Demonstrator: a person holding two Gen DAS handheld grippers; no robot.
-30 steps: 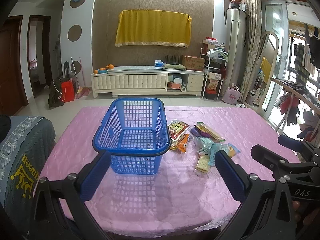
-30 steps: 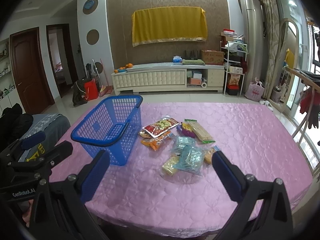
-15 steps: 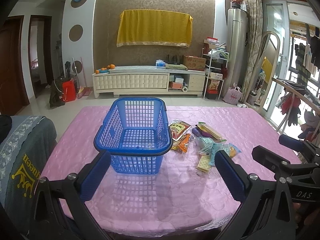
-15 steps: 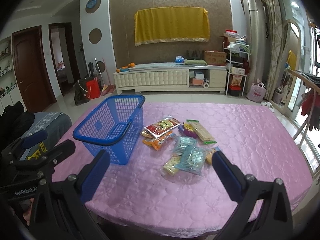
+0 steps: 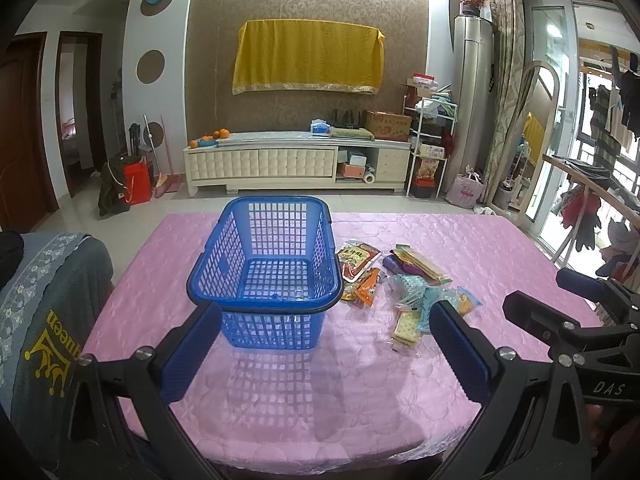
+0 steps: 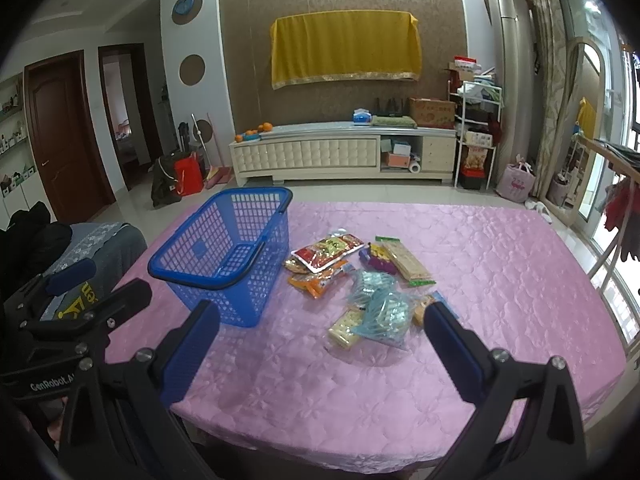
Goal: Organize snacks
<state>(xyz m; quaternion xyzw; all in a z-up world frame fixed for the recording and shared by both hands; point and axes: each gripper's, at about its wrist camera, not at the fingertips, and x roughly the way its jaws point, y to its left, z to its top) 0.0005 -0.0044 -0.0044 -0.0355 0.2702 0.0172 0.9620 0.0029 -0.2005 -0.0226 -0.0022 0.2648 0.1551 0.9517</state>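
Pink quilted surface (image 5: pixel 280 392) fills most of both views. Blue basket (image 5: pixel 264 264) sits upright on it, left of centre, nothing inside. Snacks (image 6: pixel 360 280) lie in a loose pile on the surface just right of the basket, none in it: red pack (image 6: pixel 326 250) nearest the basket w/ an orange pack (image 6: pixel 316 282) below it, long cracker pack (image 6: pixel 406 262) to the right, clear bags (image 6: pixel 380 308) at the near edge.

Left hand-held gripper (image 5: pixel 326 344) hangs above the near edge facing the basket, blue pads (image 5: pixel 192 350) wide apart, holding nothing. Right hand-held gripper (image 6: pixel 320 346) faces the snack pile, pads (image 6: pixel 454 346) also spread wide, empty, well short of the packs.
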